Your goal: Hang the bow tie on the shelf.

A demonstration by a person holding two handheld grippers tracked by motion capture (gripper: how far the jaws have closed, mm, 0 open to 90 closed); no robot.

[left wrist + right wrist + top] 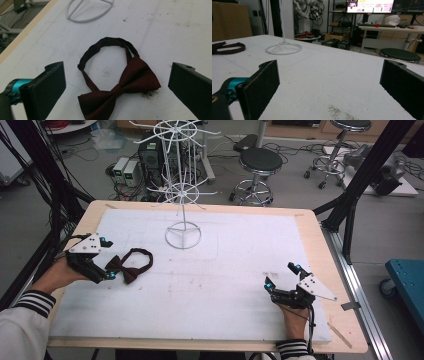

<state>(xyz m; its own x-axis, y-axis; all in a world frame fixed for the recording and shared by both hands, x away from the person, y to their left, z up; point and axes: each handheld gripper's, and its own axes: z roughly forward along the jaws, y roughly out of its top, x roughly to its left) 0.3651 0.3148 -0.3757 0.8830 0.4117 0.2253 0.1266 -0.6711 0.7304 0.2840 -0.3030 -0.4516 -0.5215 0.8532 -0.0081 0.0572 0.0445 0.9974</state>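
Observation:
A dark red bow tie (131, 264) with its neck band looped lies flat on the white mat at the left. My left gripper (106, 259) is open just left of it, one jaw on each side of the bow's near end. In the left gripper view the bow tie (125, 86) lies between the two wide-apart jaws, touching neither. My right gripper (281, 275) rests low on the mat at the right front, open, with nothing between its jaws. A white wire display stand (183, 195) rises at the back middle, on a ring base (90, 10).
The white mat (225, 270) covers most of a wooden table (327, 270). In the right gripper view the ring base (284, 48) and the neck band (229, 47) sit far off to the left. Stools, cables and black frame posts stand beyond the table.

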